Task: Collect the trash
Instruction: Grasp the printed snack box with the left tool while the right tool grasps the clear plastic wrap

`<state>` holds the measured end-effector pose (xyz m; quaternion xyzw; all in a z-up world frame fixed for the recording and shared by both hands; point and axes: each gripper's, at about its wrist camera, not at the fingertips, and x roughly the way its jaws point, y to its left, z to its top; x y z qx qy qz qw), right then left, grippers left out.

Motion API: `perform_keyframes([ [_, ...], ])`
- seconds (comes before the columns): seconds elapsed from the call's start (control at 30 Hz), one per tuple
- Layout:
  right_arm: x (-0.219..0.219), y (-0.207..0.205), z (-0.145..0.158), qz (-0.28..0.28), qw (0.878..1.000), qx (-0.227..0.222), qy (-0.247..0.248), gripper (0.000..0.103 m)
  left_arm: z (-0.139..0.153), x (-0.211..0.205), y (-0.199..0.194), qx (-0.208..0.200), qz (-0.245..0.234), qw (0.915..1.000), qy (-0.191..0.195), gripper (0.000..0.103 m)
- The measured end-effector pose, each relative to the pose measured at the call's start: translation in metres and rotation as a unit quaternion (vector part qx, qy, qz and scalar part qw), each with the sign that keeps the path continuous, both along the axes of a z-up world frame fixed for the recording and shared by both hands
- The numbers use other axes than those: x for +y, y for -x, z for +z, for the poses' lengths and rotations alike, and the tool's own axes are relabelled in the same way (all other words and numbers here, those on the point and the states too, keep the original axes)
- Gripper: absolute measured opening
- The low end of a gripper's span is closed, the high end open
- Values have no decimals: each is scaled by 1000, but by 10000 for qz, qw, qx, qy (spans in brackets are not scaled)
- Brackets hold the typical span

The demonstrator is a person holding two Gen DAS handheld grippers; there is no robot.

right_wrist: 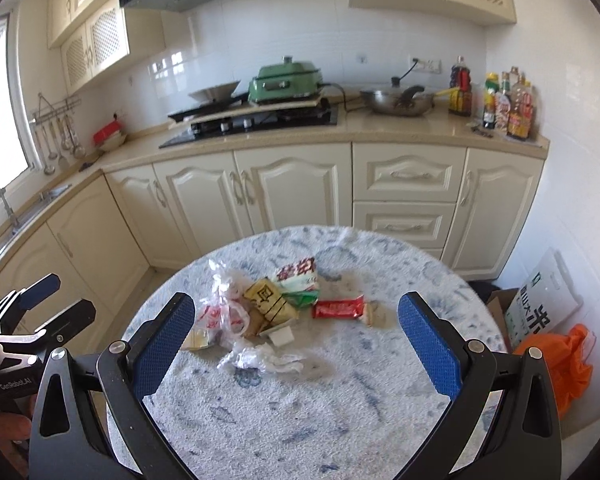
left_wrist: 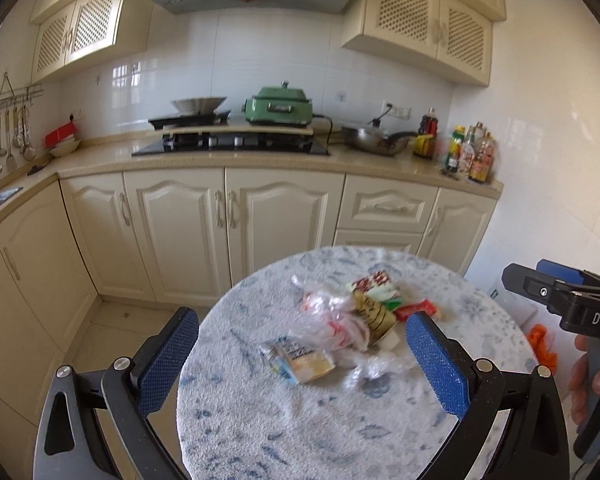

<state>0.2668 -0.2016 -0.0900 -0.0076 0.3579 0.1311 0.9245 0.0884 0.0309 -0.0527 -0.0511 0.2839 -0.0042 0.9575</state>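
Note:
A pile of trash lies on a round table with a blue-white fuzzy cover [left_wrist: 300, 420] [right_wrist: 320, 420]. It holds a red wrapper [left_wrist: 416, 309] [right_wrist: 338, 309], a yellow packet [left_wrist: 374, 312] [right_wrist: 270, 300], a red-green snack bag [left_wrist: 376, 286] [right_wrist: 298, 276], clear plastic bags [left_wrist: 332, 320] [right_wrist: 224, 312], crumpled plastic film [right_wrist: 260, 360] and a small pale packet [left_wrist: 300, 362]. My left gripper [left_wrist: 302, 344] is open and empty, above the near side of the pile; it also shows in the right wrist view [right_wrist: 58, 294]. My right gripper [right_wrist: 292, 334] is open and empty over the pile; it also shows in the left wrist view [left_wrist: 534, 272].
Cream kitchen cabinets and a counter [left_wrist: 260, 160] run behind the table, with a stove, a green cooker [left_wrist: 280, 106], pans and bottles [right_wrist: 508, 100]. An orange bag [right_wrist: 568, 364], a cardboard box and a white sack [right_wrist: 540, 304] sit on the floor right of the table.

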Motion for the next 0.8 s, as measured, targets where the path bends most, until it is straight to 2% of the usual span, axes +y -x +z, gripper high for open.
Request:
perform_keyframes([
  [0.37, 29, -29, -73, 190, 9953, 911, 260, 103, -65, 15, -76, 908, -157, 9957, 0, 102],
  [0.53, 45, -40, -113, 425, 9874, 1466, 417, 103, -89, 16, -111, 1231, -358, 9913, -285, 102],
  [0.63, 59, -48, -139, 659, 9809, 1749, 539, 95, -97, 21, -124, 1333, -523, 9893, -278, 102],
  [0.77, 72, -58, -164, 834, 9742, 1980, 691, 91, -103, 21, -142, 1362, -683, 9873, -451, 102],
  [0.8, 74, -60, -167, 848, 9736, 1992, 717, 86, -105, 19, -145, 1357, -715, 9870, -481, 102],
])
